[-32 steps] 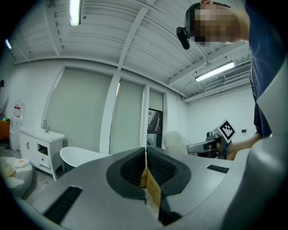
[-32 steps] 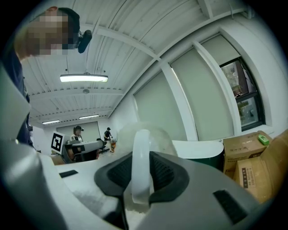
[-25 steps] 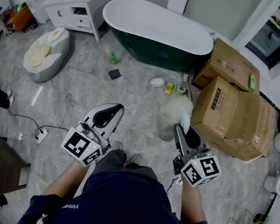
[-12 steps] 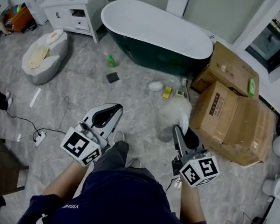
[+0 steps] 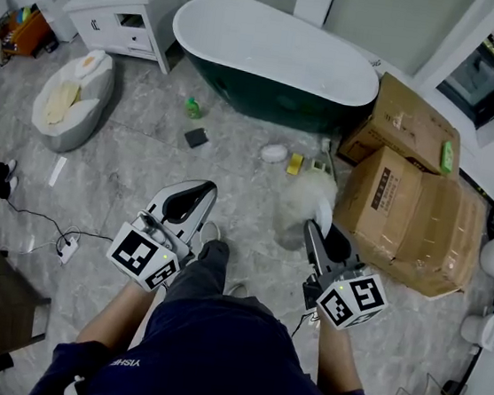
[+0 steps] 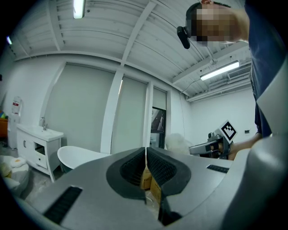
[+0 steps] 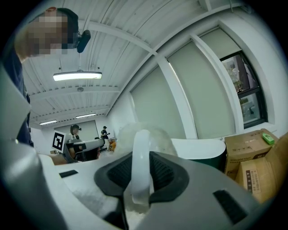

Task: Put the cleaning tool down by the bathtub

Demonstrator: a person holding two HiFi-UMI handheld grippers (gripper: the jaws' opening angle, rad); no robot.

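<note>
The cleaning tool is a fluffy white duster (image 5: 306, 196) on a white plastic handle (image 7: 140, 157). My right gripper (image 5: 323, 226) is shut on that handle, and the fluffy head sticks out past the jaws over the floor. The right gripper view shows the handle upright between the dark pads of the right gripper (image 7: 140, 177). The dark green bathtub (image 5: 274, 52) with a white inside stands ahead at the far wall. My left gripper (image 5: 196, 191) hangs at the left, shut and empty. In its own view the left gripper (image 6: 145, 167) has its pads touching.
Cardboard boxes (image 5: 408, 198) are stacked right of the tub. A white vanity cabinet (image 5: 127, 6) and a pale cushion (image 5: 71, 99) are at the left. A green bottle (image 5: 192, 107), a black pad (image 5: 196, 138), a white object (image 5: 274, 153) and a yellow sponge (image 5: 296, 163) lie before the tub.
Both grippers keep their pose and the duster stays gripped. The person's leg has swung forward and the floor items have drifted slightly left in view.
</note>
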